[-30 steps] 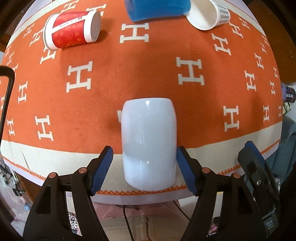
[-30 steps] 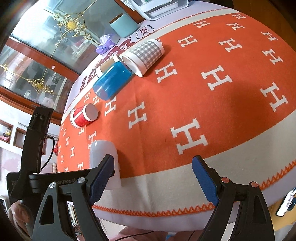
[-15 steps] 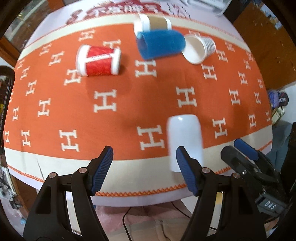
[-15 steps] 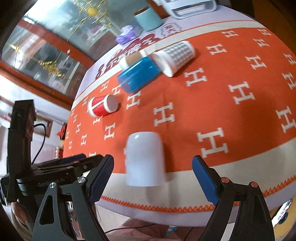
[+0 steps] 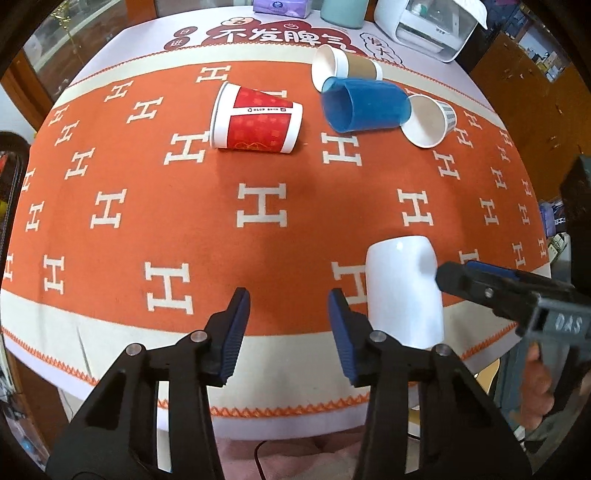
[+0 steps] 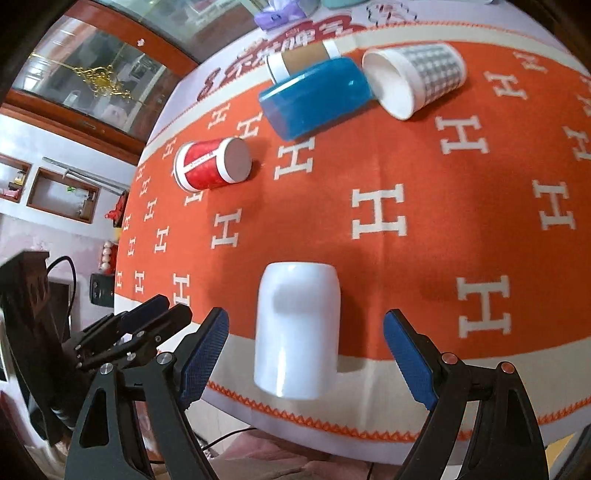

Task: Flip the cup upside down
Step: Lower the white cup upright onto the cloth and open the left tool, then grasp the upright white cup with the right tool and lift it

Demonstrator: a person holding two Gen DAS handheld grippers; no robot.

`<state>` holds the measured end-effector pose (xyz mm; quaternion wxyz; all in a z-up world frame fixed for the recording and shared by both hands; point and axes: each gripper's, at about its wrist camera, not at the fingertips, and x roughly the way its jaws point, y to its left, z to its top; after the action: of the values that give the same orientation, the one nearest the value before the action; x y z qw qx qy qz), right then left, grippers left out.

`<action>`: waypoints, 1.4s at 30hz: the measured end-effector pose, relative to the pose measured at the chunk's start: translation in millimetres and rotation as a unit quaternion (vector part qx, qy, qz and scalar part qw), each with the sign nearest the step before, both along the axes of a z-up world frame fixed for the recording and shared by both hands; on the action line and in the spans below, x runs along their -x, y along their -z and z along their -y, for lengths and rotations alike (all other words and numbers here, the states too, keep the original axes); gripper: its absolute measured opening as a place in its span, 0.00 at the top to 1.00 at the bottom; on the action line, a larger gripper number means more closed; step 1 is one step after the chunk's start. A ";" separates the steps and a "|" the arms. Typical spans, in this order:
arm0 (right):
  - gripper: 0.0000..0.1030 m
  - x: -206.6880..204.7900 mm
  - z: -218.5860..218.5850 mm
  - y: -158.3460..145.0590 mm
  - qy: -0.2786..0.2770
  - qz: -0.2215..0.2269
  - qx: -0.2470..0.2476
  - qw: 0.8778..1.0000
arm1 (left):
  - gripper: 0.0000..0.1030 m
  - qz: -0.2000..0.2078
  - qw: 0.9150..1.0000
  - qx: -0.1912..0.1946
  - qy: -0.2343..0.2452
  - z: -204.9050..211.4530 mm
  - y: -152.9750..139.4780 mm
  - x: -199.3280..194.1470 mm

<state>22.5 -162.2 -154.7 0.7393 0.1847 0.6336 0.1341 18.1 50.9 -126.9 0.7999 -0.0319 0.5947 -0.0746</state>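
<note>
A plain white cup (image 6: pixel 297 328) stands upside down near the front edge of the orange cloth (image 6: pixel 406 177); it also shows in the left wrist view (image 5: pixel 404 291). My right gripper (image 6: pixel 306 354) is open, its blue pads on either side of the cup and apart from it. My left gripper (image 5: pixel 288 328) is open and empty, to the left of the cup. The right gripper's fingers (image 5: pixel 480 284) reach in from the right in the left wrist view.
A red paper cup (image 5: pixel 255 118), a blue cup (image 5: pixel 365 103), a brown-sleeved cup (image 5: pixel 343 66) and a checked cup (image 5: pixel 430 120) lie on their sides at the back. A white appliance (image 5: pixel 428 26) and a teal container (image 5: pixel 343 11) stand beyond the cloth.
My left gripper has let go of the white cup, pulled back and moved left. My right gripper has swung over until its open jaws frame the cup.
</note>
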 end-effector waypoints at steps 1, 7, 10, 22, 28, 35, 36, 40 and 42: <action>0.19 -4.2 -0.8 6.7 0.000 -0.010 0.000 1.000 | 0.62 0.002 1.000 0.007 0.002 -1.3 1.6 -0.9; 0.36 -18.9 -3.5 37.8 -0.004 -0.052 -0.018 0.998 | 0.64 0.004 0.999 0.037 0.021 -0.1 7.5 -4.4; 0.38 -20.7 -6.5 45.3 -0.010 -0.058 -0.027 0.998 | 0.64 0.004 0.998 0.047 0.029 0.6 10.0 -5.9; 0.39 -26.3 -24.2 22.0 -0.012 0.001 -0.019 1.000 | 0.64 0.001 0.998 0.046 0.040 -1.8 13.8 -13.2; 0.39 -27.0 -49.1 -14.1 -0.018 0.171 0.062 0.983 | 0.64 0.049 0.998 0.034 0.005 -11.7 -0.6 -19.9; 0.38 2.3 -61.8 0.5 -0.036 0.277 0.104 0.955 | 0.64 0.102 0.995 0.009 -0.020 -16.9 -2.7 -13.8; 0.39 9.4 -61.1 0.5 -0.040 0.293 0.104 0.949 | 0.64 0.103 0.994 0.009 -0.020 -16.9 -1.2 -11.9; 0.38 35.0 -71.1 -3.5 -0.092 0.328 0.134 0.930 | 0.64 0.104 0.994 0.008 -0.020 -14.1 6.9 -2.3; 0.38 43.3 -76.4 -2.7 -0.111 0.338 0.148 0.923 | 0.64 0.102 0.995 0.004 -0.017 -11.1 9.4 1.1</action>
<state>-20.9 -85.8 -152.0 0.9090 -0.0550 0.3746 0.1741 17.0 62.0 -136.4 0.8575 -0.0376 0.5088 -0.0665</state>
